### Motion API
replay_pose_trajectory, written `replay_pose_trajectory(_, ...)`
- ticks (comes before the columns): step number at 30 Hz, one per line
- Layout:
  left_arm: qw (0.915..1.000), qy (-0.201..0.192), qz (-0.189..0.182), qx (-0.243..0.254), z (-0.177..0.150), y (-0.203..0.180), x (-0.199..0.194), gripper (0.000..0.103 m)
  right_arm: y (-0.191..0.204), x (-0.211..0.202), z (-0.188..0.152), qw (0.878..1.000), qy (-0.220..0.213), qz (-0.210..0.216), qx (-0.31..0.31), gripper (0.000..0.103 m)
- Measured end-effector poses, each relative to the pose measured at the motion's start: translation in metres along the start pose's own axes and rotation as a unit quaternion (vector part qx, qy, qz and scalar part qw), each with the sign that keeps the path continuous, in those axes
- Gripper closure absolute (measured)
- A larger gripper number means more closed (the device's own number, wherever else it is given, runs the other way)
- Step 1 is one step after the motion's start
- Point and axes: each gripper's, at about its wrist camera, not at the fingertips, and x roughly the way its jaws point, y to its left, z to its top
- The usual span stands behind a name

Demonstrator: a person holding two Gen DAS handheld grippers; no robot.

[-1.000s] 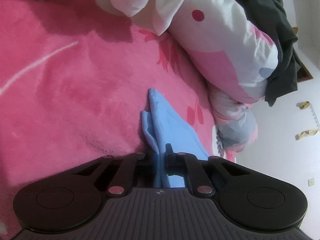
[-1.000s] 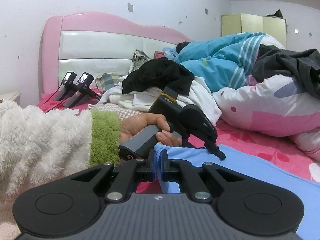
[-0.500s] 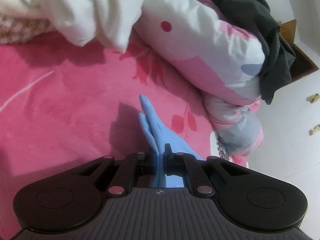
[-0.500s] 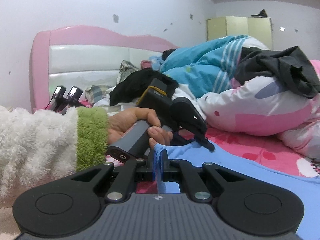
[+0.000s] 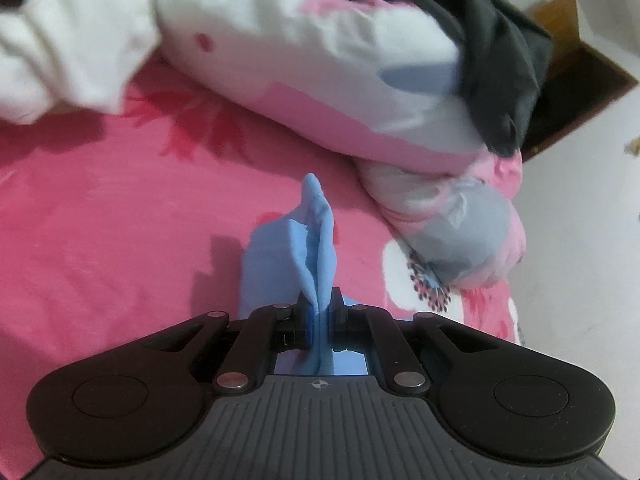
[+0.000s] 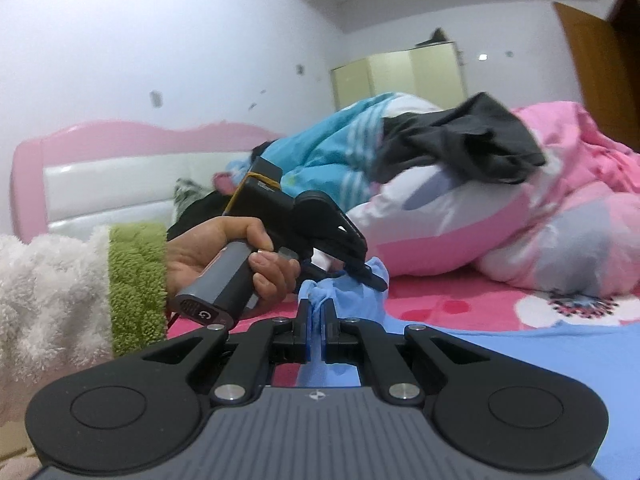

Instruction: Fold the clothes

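A light blue garment (image 5: pixel 298 248) is pinched in my left gripper (image 5: pixel 319 304), which is shut on a bunched fold of it, lifted above the pink bed sheet (image 5: pixel 100 220). In the right wrist view my right gripper (image 6: pixel 316 306) is shut on another edge of the same blue garment (image 6: pixel 500 356), whose cloth spreads to the right over the bed. Just beyond it a person's hand (image 6: pixel 224 256) with a white and green fluffy sleeve holds the left gripper (image 6: pixel 366 276), clamped on the blue cloth.
A rolled pink and white quilt (image 5: pixel 320 68) with a dark garment (image 5: pixel 500 40) on it lies along the bed's far side. A white cloth (image 5: pixel 60 52) sits at the upper left. More clothes pile near the pink headboard (image 6: pixel 120 152); a wardrobe (image 6: pixel 400 76) stands behind.
Both grippers rose and moved across the bed, lifting the blue garment. The quilt came nearer in the left view; the left gripper drew closer to the right one.
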Motion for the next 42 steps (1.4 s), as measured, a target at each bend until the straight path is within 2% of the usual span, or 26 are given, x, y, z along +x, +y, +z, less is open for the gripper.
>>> replay_pose_trajectory(10, 0.9966, 0.017, 0.042, 0.068, -0.038, -0.089, 0.052, 0.099, -0.073, -0.046, -0.009, 0.994, -0.035, -0.069, 0.080, 0.101)
replay_pose_trajectory(15, 0.9911, 0.030, 0.066, 0.112, -0.058, -0.131, 0.089, 0.099, -0.113, -0.069, -0.022, 0.986, -0.048, -0.105, 0.123, 0.101)
replay_pose_trajectory(21, 0.9840, 0.045, 0.095, 0.144, -0.084, -0.162, 0.125, 0.098, -0.153, -0.093, -0.042, 0.975, -0.057, -0.136, 0.166, 0.101)
replay_pose_trajectory(24, 0.9792, 0.041, 0.113, 0.163, -0.097, -0.178, 0.137, 0.098, -0.169, -0.103, -0.050, 0.970, -0.063, -0.143, 0.187, 0.101)
replay_pose_trajectory(28, 0.9679, 0.039, 0.142, 0.204, -0.115, -0.201, 0.153, 0.098, -0.185, -0.112, -0.062, 0.963, -0.074, -0.141, 0.219, 0.101)
replay_pose_trajectory(34, 0.9595, 0.049, 0.173, 0.217, -0.133, -0.222, 0.174, 0.098, -0.195, -0.128, -0.072, 0.955, -0.097, -0.130, 0.248, 0.101)
replay_pose_trajectory(39, 0.9517, 0.051, 0.184, 0.240, -0.145, -0.239, 0.180, 0.098, -0.203, -0.141, -0.080, 0.948, -0.104, -0.133, 0.270, 0.101)
replay_pose_trajectory(42, 0.9431, 0.073, 0.186, 0.266, -0.153, -0.244, 0.182, 0.094, -0.211, -0.144, -0.086, 0.943, -0.087, -0.135, 0.290, 0.101)
